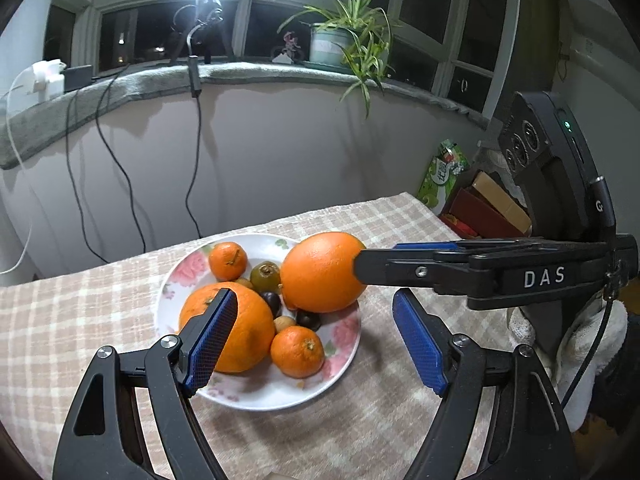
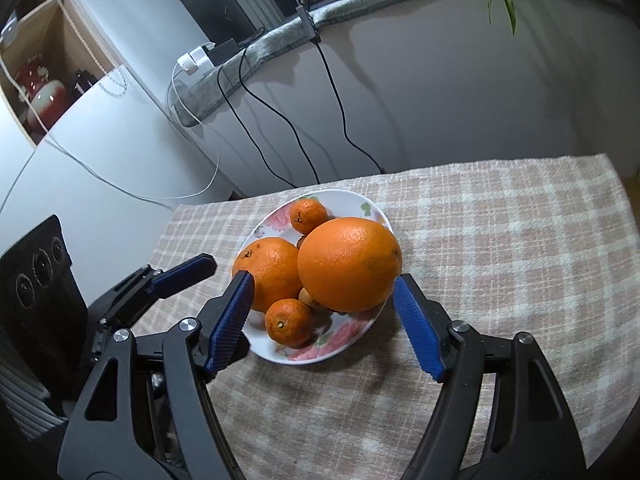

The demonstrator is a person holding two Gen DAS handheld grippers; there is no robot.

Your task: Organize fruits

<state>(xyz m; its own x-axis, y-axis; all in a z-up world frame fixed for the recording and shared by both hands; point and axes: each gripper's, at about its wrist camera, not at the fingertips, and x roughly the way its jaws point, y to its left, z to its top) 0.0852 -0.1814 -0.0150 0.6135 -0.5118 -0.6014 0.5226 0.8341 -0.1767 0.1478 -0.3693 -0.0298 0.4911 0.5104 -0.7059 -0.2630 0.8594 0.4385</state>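
The plate (image 2: 370, 206) sits on the cloth-covered counter (image 2: 500, 264), piled with fruit. An orange (image 2: 348, 264) rides highest, resting on small brown and dark fruits (image 1: 308, 319) at the plate's right side. A second orange (image 2: 272, 270) lies beside it, with a mandarin (image 2: 288, 322) in front and another (image 2: 308, 215) behind. The right gripper (image 2: 324, 300) stands spread about the top orange. One pad is close against its right flank and the other is well clear, so nothing is pinched. The left gripper (image 1: 316, 320) is likewise spread and empty, hovering over the near side of the plate. The orange is probably the heaviest thing here: firm, round, with a dimpled rind that gives ribbed pads decent purchase. It will roll out if caught above or below its widest girth, so the pads should meet it across the middle with moderate squeeze. Perched as it is, a nudge could tip it off the plate or scatter the small fruits beneath. The mandarins are likely lighter and softer-skinned, and would bruise under a hard pinch.
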